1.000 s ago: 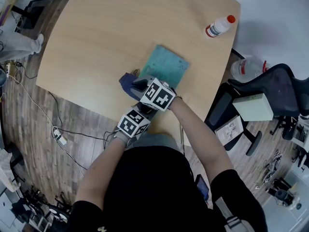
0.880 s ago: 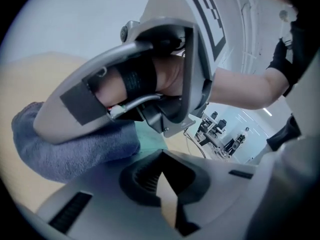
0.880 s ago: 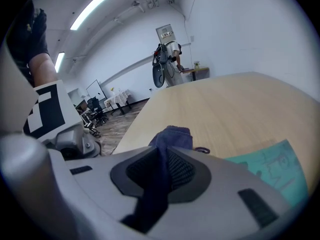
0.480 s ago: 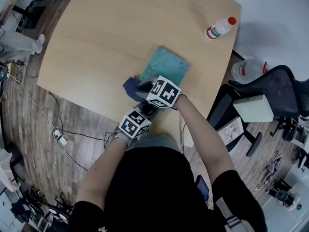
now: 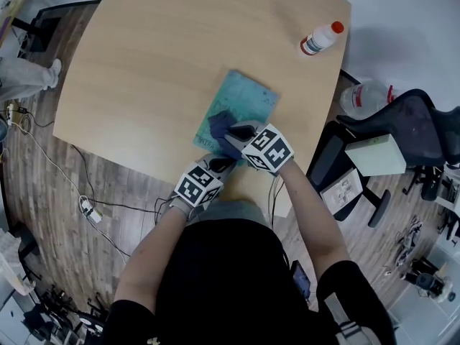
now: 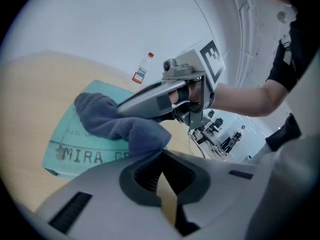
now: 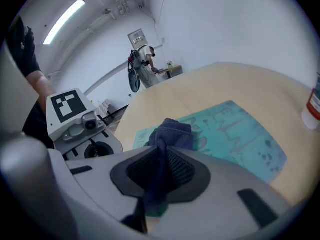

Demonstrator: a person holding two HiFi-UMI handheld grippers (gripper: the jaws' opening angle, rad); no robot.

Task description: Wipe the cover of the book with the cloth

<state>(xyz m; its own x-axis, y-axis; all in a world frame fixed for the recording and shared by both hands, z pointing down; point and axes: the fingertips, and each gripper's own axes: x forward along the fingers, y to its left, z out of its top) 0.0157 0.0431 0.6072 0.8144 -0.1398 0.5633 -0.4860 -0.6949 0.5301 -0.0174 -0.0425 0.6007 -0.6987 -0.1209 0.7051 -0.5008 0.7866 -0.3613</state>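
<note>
Desk edge [image 5: 122, 146]: left gripper [image 6: 161, 154] sits here, jaws closed on nothing, just beside the book's [image 5: 248, 106] near end.
Right gripper [image 7: 160, 156]: jaws clamped on the cloth [image 7: 172, 134] — a fold runs up between them.
Cloth: bunched on the cover's near-left part, touching it.
Book: long axis runs away from the person — bare cover lies ahead and right of the right jaws.

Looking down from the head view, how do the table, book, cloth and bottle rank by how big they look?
1. table
2. book
3. cloth and bottle: both small and about alike, so I won't rank them.
</note>
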